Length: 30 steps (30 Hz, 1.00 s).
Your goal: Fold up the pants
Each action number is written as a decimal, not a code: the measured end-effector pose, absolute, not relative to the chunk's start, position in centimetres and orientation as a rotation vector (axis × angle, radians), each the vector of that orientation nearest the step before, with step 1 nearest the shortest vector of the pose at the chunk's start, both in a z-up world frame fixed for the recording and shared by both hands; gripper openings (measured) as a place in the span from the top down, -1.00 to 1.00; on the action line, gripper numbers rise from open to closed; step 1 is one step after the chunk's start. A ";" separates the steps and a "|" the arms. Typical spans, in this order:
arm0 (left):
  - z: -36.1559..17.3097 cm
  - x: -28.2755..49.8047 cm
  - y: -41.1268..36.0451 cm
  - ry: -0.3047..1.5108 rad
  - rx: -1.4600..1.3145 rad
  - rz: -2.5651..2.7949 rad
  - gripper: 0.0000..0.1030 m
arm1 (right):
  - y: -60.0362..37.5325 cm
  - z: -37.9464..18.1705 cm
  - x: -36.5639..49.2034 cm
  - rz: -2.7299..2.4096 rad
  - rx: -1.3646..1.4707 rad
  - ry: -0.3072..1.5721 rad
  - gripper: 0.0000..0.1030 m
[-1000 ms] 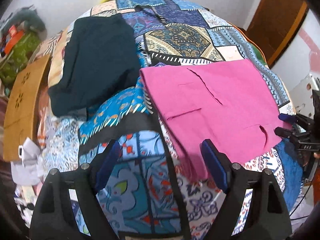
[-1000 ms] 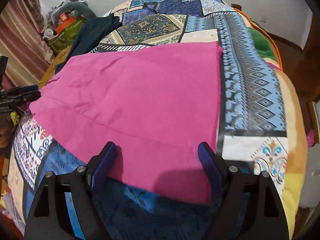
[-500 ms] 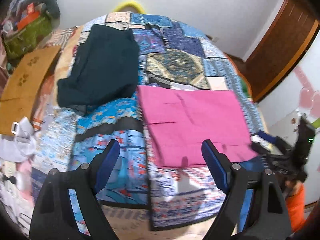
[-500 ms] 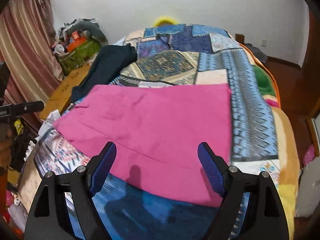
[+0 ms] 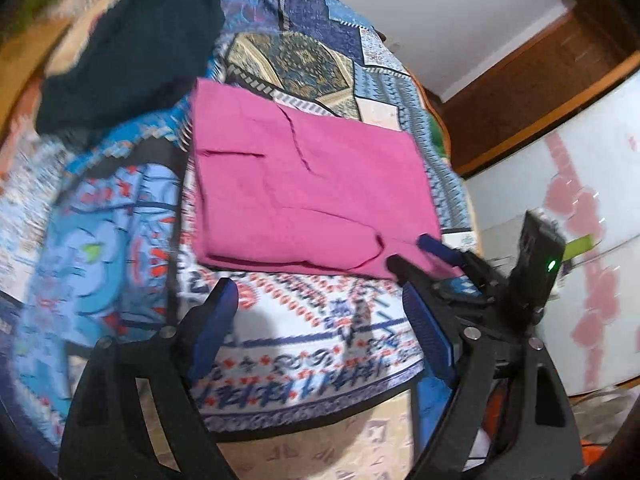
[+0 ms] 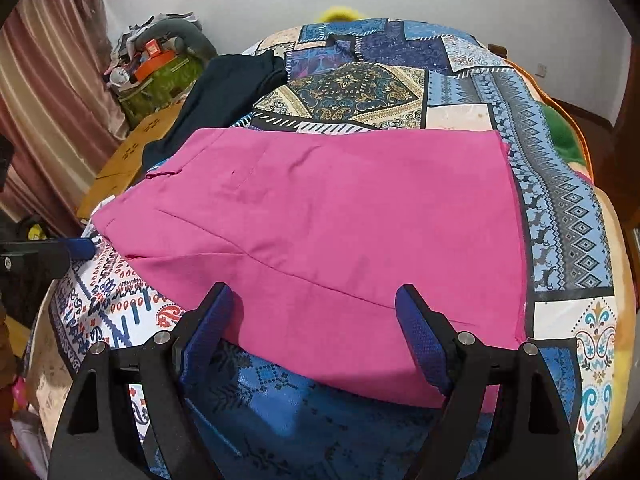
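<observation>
Item: pink pants (image 6: 320, 232), lying flat in a folded rectangle on the patchwork bedspread (image 6: 560, 216) of the bed, near its front edge; seams and pocket slits show on top.

Handling, as judged: thin woven cloth, light and limp, likely to sag and slide off its fold if lifted by one corner. Best taken at the two near corners or along the near hem, both layers pinched together.

Left gripper (image 5: 320, 320): fingers wide apart, empty, hanging over the bedspread just short of the pants' near edge. Right gripper (image 6: 316, 320): fingers likewise apart, empty, straddling the near hem.

Also present: dark folded garment (image 5: 128, 48) farther back on the bed.

Change since half a second ago: both grippers have dropped closer to the pants; left view now blurred.
</observation>
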<state>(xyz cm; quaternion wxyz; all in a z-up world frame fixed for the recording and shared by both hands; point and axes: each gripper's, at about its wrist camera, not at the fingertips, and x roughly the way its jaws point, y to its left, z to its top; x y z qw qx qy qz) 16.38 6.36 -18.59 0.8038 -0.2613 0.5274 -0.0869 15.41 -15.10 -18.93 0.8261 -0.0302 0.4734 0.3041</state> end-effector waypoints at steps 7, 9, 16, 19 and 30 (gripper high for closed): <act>-20.1 19.5 7.3 1.138 -0.655 -0.179 -0.44 | -15.1 -19.1 15.2 0.646 -0.054 1.014 -0.57; -20.3 20.4 7.3 1.141 -0.603 -0.110 -0.03 | -15.1 -19.2 15.2 0.645 -0.048 1.017 -0.57; -19.6 21.2 6.9 1.125 -0.449 -0.052 0.59 | -15.2 -18.9 14.9 0.634 -0.044 1.012 -0.57; -17.9 20.6 6.4 1.075 -0.320 -0.012 0.63 | -15.3 -18.5 14.8 0.630 -0.041 1.001 -0.57; -12.4 17.7 4.9 0.833 0.170 0.197 0.65 | -15.4 -18.3 14.4 0.624 -0.049 0.990 -0.57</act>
